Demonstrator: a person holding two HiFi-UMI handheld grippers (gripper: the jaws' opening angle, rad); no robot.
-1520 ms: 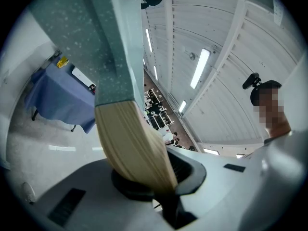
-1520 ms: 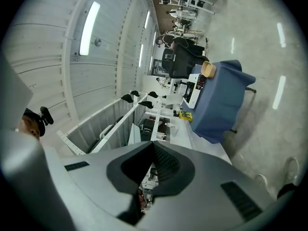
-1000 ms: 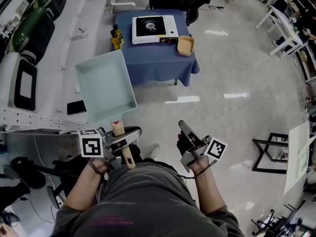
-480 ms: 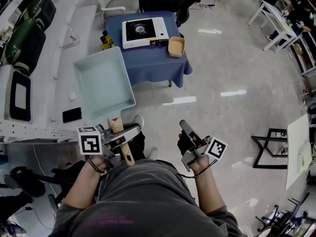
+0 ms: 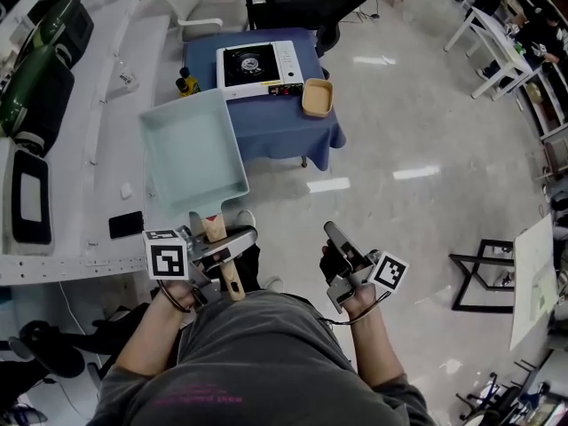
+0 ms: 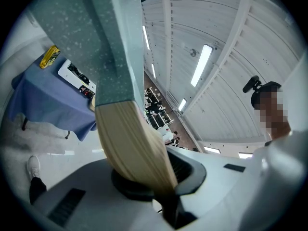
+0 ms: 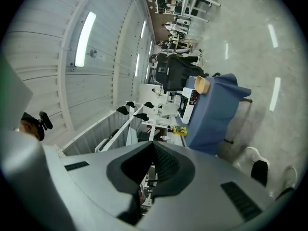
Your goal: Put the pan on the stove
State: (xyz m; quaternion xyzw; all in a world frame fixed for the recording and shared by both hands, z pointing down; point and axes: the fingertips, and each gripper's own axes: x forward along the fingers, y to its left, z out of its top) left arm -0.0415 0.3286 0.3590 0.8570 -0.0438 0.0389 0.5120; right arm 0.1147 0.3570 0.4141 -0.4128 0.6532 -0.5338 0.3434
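Observation:
A square pale-teal pan (image 5: 195, 153) with a wooden handle (image 5: 216, 231) is held up in the air, left of and nearer than the blue-clothed table (image 5: 284, 127). My left gripper (image 5: 222, 245) is shut on that handle; in the left gripper view the handle (image 6: 134, 148) runs down between the jaws of the left gripper (image 6: 161, 189) and the pan (image 6: 91, 37) fills the upper left. The white portable stove (image 5: 257, 63) sits on the table, nothing on its burner. My right gripper (image 5: 333, 236) is shut and holds nothing; in its own view the right gripper (image 7: 151, 170) points toward the stove (image 7: 190, 102).
A tan bowl (image 5: 317, 98) and small bottles (image 5: 185, 84) flank the stove. A long white bench (image 5: 98, 149) with black cases and a phone (image 5: 126, 224) runs along the left. Office chairs (image 5: 302, 3) stand behind the table. A black stand (image 5: 484, 282) is at right.
The table with the stove has drifted left in the head view as the person walks. The pan stays gripped by its handle; the right gripper keeps its pose.

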